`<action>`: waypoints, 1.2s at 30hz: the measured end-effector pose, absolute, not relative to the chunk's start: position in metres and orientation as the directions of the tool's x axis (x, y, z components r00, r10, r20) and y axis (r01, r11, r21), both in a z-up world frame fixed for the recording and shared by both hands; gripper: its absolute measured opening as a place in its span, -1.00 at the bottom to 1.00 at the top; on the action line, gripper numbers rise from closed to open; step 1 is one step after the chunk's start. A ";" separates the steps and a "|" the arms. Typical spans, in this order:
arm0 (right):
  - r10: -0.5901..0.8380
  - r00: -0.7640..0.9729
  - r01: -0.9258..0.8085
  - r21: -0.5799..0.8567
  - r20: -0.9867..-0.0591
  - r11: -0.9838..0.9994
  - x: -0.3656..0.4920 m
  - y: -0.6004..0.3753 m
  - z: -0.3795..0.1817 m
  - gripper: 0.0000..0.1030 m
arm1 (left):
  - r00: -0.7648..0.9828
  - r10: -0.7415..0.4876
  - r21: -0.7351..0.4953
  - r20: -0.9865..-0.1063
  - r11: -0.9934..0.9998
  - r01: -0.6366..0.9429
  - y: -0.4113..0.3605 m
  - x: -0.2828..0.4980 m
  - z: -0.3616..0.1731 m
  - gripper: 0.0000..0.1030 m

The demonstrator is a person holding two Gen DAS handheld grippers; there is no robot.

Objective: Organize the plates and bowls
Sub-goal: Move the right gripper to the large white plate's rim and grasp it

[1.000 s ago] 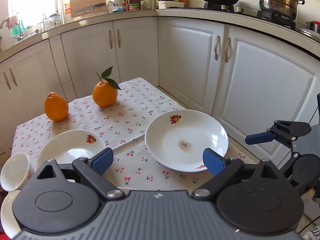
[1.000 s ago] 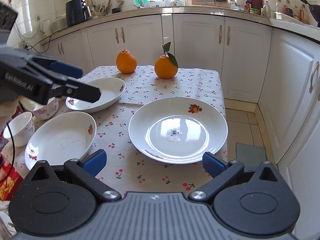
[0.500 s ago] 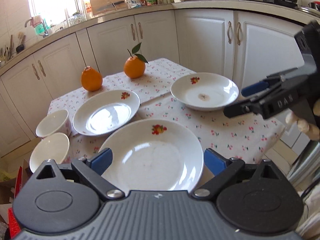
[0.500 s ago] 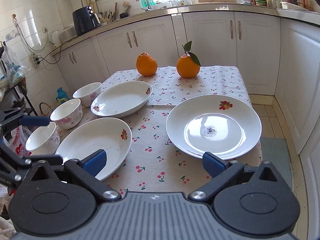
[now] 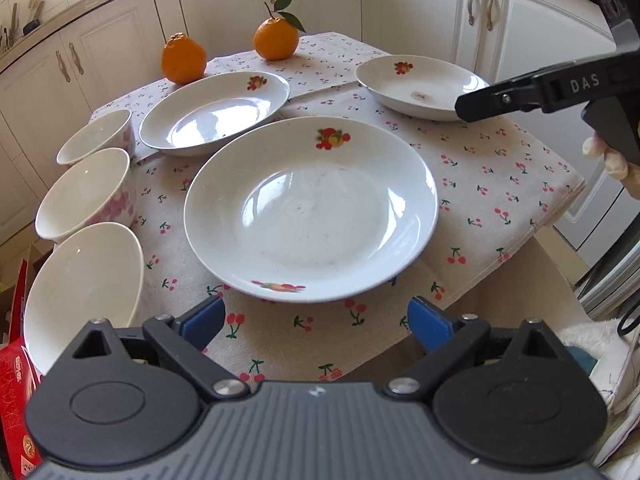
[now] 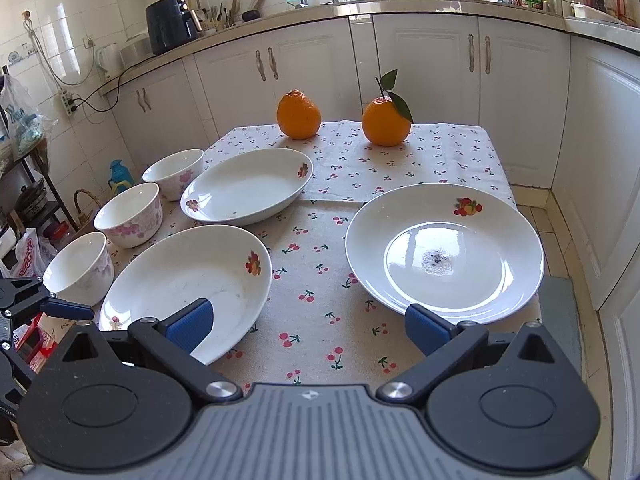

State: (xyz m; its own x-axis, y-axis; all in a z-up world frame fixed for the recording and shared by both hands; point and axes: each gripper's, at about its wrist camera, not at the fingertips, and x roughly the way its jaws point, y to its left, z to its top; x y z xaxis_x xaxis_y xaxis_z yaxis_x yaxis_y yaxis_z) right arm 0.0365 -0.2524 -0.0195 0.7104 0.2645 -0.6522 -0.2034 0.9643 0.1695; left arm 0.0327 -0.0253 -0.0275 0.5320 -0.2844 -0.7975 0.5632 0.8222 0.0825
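left claw (image 5: 314, 322) (open) above plate (image 5: 310, 208)

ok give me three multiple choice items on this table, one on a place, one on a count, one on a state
1. Where is the plate with the dark smudge?
A. by the table's right edge, seen from the right wrist
B. between the bowls
C. under an orange

2. How many bowls stand along the left side?
A. one
B. three
C. five

3. How do the left tongs stand?
A. shut on a bowl
B. shut on a plate
C. open, holding nothing

Answers
1. A: it lies alone on the cloth near that edge, apart from the other plates.
2. B: a near bowl, a middle bowl and a far bowl line up there.
3. C: the blue pads sit wide apart just short of the nearest plate, with only cloth between them.
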 end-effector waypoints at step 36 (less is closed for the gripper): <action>0.532 0.328 -0.597 0.265 -0.780 0.757 0.135 -0.193 -0.062 1.00 | 0.564 -0.251 0.001 -0.787 0.914 0.407 -0.036 0.056 -0.050 1.00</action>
